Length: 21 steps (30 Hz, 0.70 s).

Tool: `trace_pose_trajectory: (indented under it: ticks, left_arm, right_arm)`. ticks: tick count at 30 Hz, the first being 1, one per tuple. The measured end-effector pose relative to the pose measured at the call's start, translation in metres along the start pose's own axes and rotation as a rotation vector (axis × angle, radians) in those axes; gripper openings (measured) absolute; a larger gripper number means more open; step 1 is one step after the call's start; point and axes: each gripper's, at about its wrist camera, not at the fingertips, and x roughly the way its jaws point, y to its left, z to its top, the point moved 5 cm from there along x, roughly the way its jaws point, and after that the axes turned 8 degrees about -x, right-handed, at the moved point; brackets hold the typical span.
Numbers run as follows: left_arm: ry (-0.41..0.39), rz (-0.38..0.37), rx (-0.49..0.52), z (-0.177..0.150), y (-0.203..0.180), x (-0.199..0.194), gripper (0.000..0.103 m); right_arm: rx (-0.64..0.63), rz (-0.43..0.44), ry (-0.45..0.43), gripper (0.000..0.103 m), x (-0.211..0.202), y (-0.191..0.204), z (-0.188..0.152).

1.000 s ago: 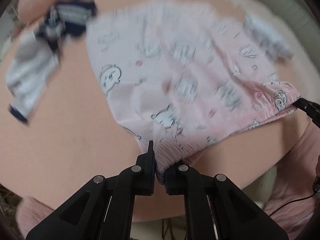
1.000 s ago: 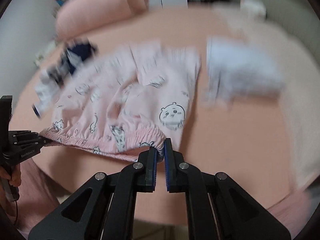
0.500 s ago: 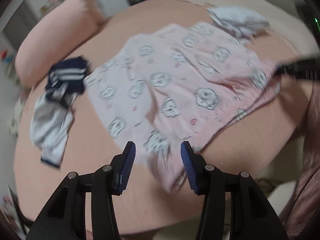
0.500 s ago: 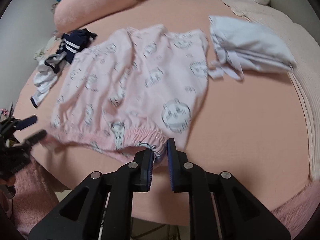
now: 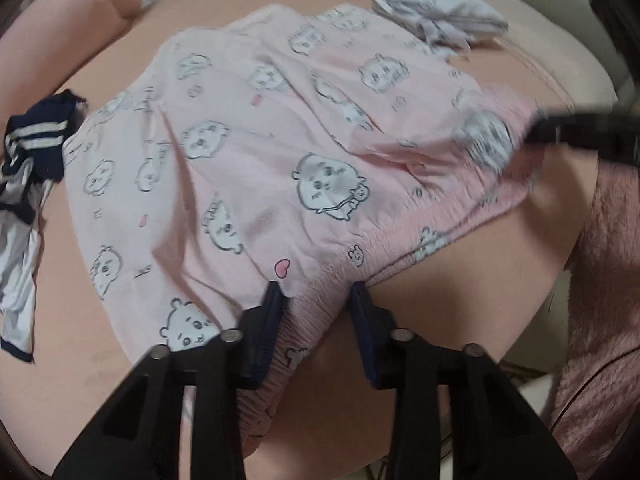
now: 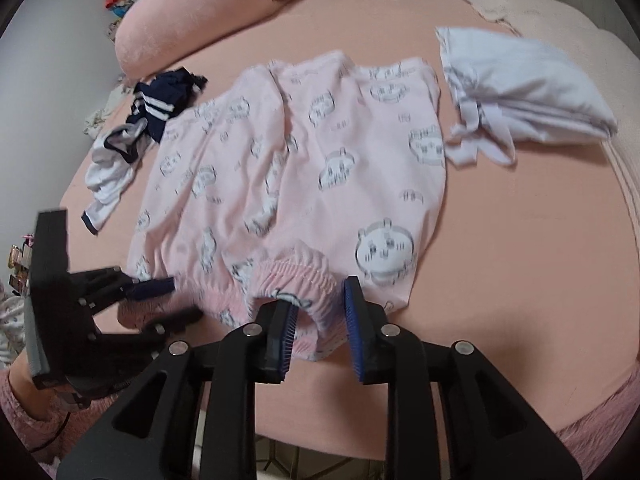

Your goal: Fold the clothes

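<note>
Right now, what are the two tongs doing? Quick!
Left tongs: closing, waistband of the pink shorts between them, not gripped.
Right tongs: opening, waistband released.

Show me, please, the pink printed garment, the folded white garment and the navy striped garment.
pink printed garment [image 6: 304, 168]: right wrist view, middle of fabric.
folded white garment [image 6: 532, 88]: right wrist view, top layer.
navy striped garment [image 6: 160, 100]: right wrist view, striped part.

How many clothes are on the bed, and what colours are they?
Pink with cartoon faces: 1, the pink shorts
White: 1, the folded white garment
Navy and white: 1, the striped garment
Total: 3
</note>
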Motion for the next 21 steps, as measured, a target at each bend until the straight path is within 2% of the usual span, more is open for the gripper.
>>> trace_pose_trajectory:
  ticks: [2, 6, 9, 12, 14, 15, 17, 21]
  left_arm:
    - [-0.023, 0.005, -0.045, 0.003, 0.01, -0.006, 0.02]
    - [-0.058, 0.021, -0.124, 0.006, 0.029, -0.016, 0.019]
    - [-0.067, -0.079, -0.18, 0.007, 0.034, -0.029, 0.019]
    - [-0.095, -0.086, -0.194, 0.006, 0.039, -0.042, 0.019]
    - [-0.088, -0.061, -0.183, 0.007, 0.041, -0.037, 0.02]
    - [-0.073, -0.076, -0.177, 0.007, 0.038, -0.032, 0.02]
    - [-0.046, -0.057, -0.144, 0.002, 0.032, -0.026, 0.025]
    - [-0.001, -0.017, -0.02, -0.001, 0.005, -0.01, 0.027]
  right_arm:
    - [-0.006, -0.014, 0.025, 0.025, 0.005, 0.002, -0.008]
    - [-0.048, -0.043, 0.058, 0.03, 0.014, 0.012, -0.021]
    - [-0.1, -0.111, 0.057, 0.031, 0.02, 0.021, -0.023]
    - [-0.119, -0.132, 0.03, 0.03, 0.021, 0.028, -0.022]
    - [-0.144, -0.251, 0.058, 0.028, 0.027, 0.021, -0.023]
    - [-0.119, -0.241, 0.049, 0.028, 0.024, 0.016, -0.021]
    - [-0.069, -0.221, 0.031, 0.028, 0.017, 0.006, -0.018]
    - [-0.038, -0.193, -0.032, 0.028, -0.006, 0.002, -0.01]
